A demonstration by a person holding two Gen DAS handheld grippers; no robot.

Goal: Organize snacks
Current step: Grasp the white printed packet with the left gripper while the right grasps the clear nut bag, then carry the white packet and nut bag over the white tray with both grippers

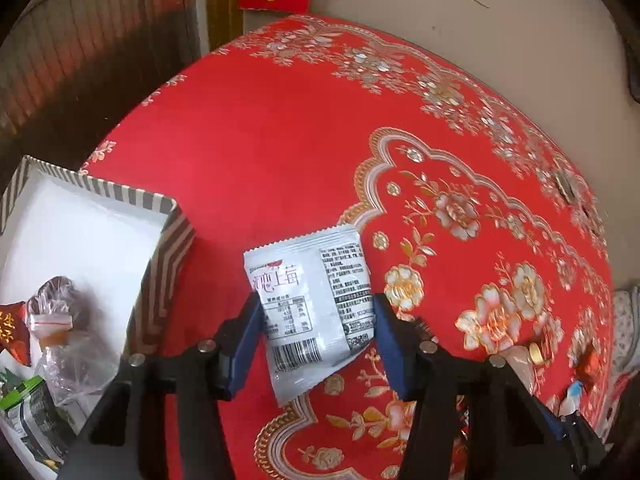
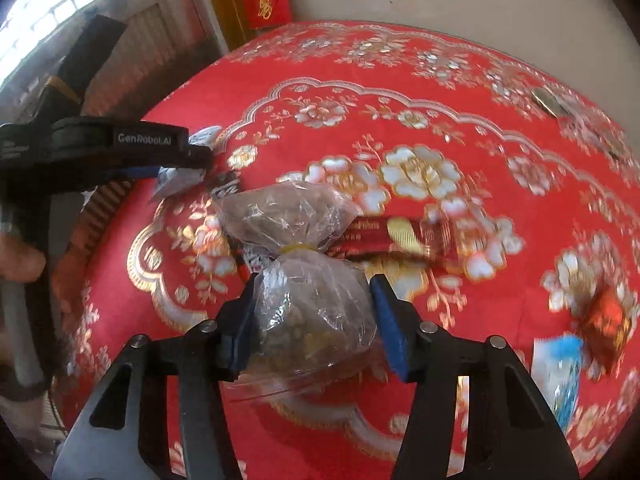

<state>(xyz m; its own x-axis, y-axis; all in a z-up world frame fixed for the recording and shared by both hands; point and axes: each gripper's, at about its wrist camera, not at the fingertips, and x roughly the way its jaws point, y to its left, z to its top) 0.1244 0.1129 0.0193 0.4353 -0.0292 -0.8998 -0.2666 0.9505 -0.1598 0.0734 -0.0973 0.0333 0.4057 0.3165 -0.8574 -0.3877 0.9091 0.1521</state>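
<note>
A glossy red floral tablecloth (image 1: 280, 152) with metallic gold and silver print is seen. A smooth white foil-like snack packet (image 1: 312, 300) and a crinkled clear plastic bag (image 2: 312, 300) are shown.

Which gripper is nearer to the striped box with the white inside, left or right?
Left. The left gripper, around a white packet, is just beside the striped box. The right gripper is further away.
</note>
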